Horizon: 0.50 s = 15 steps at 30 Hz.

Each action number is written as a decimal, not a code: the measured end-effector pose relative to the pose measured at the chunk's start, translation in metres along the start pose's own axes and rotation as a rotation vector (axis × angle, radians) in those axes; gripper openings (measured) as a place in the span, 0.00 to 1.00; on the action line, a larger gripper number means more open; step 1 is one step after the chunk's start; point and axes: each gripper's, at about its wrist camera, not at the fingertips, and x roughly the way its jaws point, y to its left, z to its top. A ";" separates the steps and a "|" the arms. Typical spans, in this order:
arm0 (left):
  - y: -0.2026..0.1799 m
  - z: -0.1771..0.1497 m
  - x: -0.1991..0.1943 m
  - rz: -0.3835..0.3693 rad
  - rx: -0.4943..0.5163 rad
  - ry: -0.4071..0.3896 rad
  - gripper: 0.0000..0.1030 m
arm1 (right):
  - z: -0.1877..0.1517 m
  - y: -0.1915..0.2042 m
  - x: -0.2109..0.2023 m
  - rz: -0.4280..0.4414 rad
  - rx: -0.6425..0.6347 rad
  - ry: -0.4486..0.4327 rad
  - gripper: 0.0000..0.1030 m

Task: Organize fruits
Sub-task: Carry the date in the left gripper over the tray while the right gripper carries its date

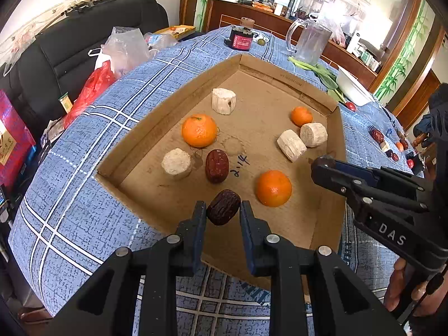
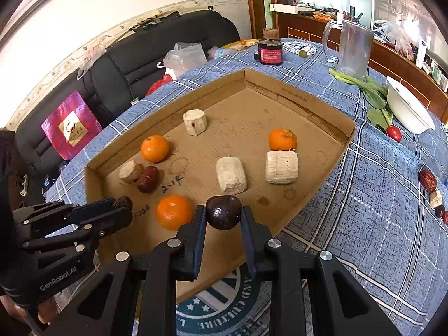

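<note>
A cardboard tray [image 1: 168, 117] [image 2: 316, 106] on the blue plaid table holds three oranges [image 1: 199, 130] [image 2: 174, 212], several pale cut cylinders [image 1: 176, 163] [image 2: 231, 174] and a red date [image 1: 217, 165] [image 2: 148, 179]. My left gripper [image 1: 223, 207] is shut on a dark wrinkled date [image 1: 223, 207] over the tray's near edge; it also shows in the right wrist view [image 2: 120, 210]. My right gripper [image 2: 223, 212] is shut on a dark round plum-like fruit [image 2: 223, 212] over the tray's near edge; in the left wrist view its fingers [image 1: 324, 168] hide the fruit.
More dates and small fruits [image 2: 428, 180] lie on the cloth right of the tray. A white bowl [image 2: 406, 109], leafy greens [image 2: 372, 95], a tomato [image 2: 394, 133], a clear jug [image 2: 354, 50] and a dark jar [image 2: 270, 51] stand beyond. A black sofa [image 2: 168, 44] is at left.
</note>
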 end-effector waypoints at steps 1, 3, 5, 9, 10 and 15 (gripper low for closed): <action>0.000 0.000 0.001 -0.001 0.001 0.003 0.23 | 0.001 -0.001 0.001 0.000 0.003 0.003 0.27; 0.000 0.001 0.003 0.001 0.002 0.003 0.23 | 0.003 -0.003 0.006 0.001 0.009 0.014 0.27; -0.001 0.002 0.006 0.006 0.007 0.004 0.23 | 0.003 -0.004 0.011 -0.002 0.011 0.028 0.27; -0.004 0.004 0.008 0.024 0.024 -0.004 0.23 | 0.004 -0.003 0.018 -0.005 0.008 0.042 0.27; -0.005 0.004 0.009 0.030 0.030 -0.006 0.23 | 0.005 -0.003 0.021 -0.007 0.006 0.047 0.27; -0.008 0.003 0.009 0.062 0.048 -0.018 0.23 | 0.006 0.002 0.023 -0.035 -0.019 0.043 0.27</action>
